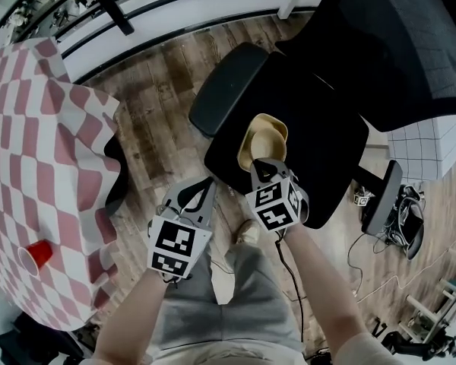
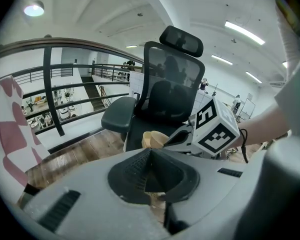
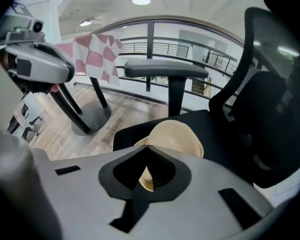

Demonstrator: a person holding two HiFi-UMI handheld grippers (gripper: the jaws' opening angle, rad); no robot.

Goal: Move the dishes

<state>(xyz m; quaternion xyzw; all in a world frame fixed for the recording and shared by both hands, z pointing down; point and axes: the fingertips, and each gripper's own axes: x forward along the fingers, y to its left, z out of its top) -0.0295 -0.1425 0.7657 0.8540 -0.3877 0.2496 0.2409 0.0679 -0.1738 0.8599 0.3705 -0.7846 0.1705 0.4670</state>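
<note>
Head view.
A: Where is the bowl [image 1: 262,137]?
B: On the black seat of the chair [image 1: 319,150], near the seat's front edge. It may be a tiny bit off the seat; I can't tell.
A: Is anything holding it?
B: Yes. The right tongs [image 1: 264,166] are pinched on its near rim. The left tongs [image 1: 201,194] hang in front of the chair, away from the bowl, narrow and with nothing in them.
A: So is the job done?
B: No, I think it has only begun. The bowl is grabbed but it is not off the chair yet. It has to be lifted and carried. Maybe it goes to the checked tabletop [image 1: 30,150], well apart from the chair, where a red cup [image 1: 36,257] stands. That is just my guess.

Left gripper view.
A: What do the left tongs [image 2: 150,150] show?
B: Their tips meet and hold nothing. Past them, on the chair [image 2: 165,99], is the bowl [image 2: 152,138] with the right tongs [image 2: 168,142] on it.

Right gripper view.
A: And the right tongs [image 3: 148,154]?
B: They squeeze the thin rim of the bowl [image 3: 177,136] on the chair [image 3: 215,119].
A: How does it look?
B: Creamy, smooth, round and deep, and a bit shiny inside. A second rim peeks out on its left, so it could be two bowls stacked. I'm not sure.
</note>
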